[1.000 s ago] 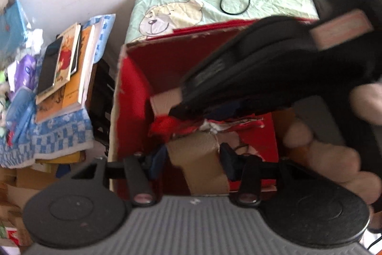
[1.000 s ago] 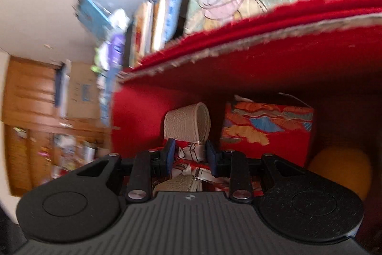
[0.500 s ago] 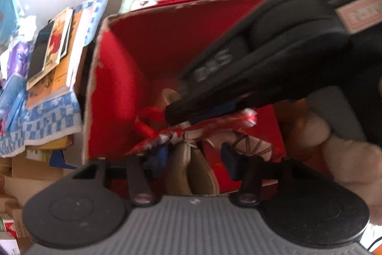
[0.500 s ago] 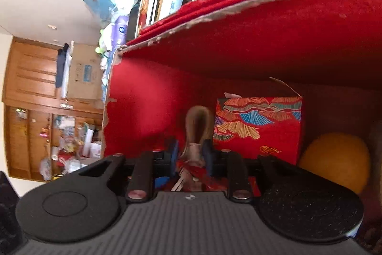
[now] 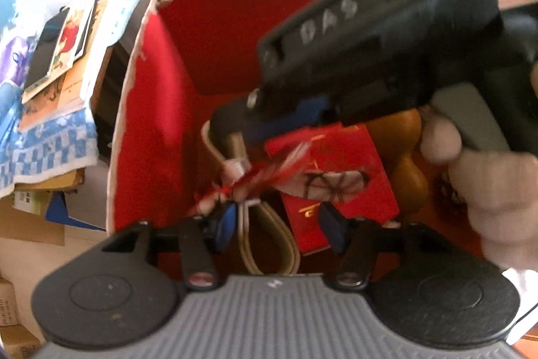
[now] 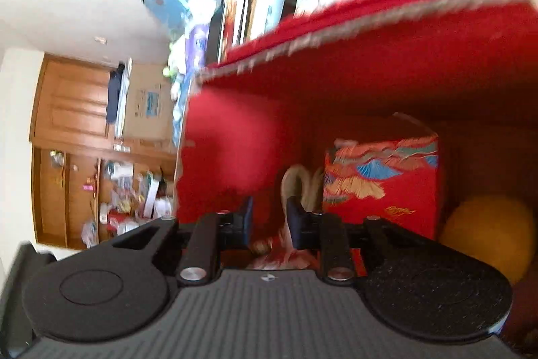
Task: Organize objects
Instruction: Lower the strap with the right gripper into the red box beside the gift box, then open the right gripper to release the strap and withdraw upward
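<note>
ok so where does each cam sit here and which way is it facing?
Left wrist: on the left hand-held gripper, looking down into the red cardboard box; the right hand-held gripper and a hand cross in front.
Right wrist: on the right hand-held gripper, low inside the box, facing its far wall; only its own fingers show.
Shared: the red patterned gift box, beige strap, yellow-orange round object.

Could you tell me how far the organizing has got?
Already inside the red cardboard box: a red patterned carton and a round orange object. In hand: a beige strap with a red-and-white wrapper is going in beside the open right gripper; the left gripper hovers open. Books remain outside.
</note>
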The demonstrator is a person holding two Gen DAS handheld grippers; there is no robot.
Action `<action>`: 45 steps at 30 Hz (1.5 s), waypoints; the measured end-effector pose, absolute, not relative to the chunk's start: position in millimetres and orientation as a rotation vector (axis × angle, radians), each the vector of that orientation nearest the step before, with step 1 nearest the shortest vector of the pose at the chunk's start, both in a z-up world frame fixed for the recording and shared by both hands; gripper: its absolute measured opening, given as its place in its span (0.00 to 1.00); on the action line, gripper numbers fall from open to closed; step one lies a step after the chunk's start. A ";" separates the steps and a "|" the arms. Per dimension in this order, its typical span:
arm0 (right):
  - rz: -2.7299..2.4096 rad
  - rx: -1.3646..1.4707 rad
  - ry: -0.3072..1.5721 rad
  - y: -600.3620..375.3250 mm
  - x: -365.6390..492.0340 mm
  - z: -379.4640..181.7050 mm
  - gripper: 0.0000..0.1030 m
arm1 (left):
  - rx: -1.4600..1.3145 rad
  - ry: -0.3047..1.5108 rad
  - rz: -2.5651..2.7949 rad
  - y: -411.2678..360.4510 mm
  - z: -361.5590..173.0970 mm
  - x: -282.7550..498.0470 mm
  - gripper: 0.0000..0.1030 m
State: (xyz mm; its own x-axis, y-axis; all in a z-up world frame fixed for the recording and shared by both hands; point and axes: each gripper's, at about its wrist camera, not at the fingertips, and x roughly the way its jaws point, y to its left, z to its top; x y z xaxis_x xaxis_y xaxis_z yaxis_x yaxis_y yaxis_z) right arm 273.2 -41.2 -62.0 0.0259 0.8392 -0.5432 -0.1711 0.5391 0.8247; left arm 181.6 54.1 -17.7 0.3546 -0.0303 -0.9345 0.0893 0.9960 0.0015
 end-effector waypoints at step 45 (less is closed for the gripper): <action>0.692 0.379 1.052 -41.1 255.2 -22.7 0.34 | 0.045 1.037 0.146 43.7 25.1 159.2 0.77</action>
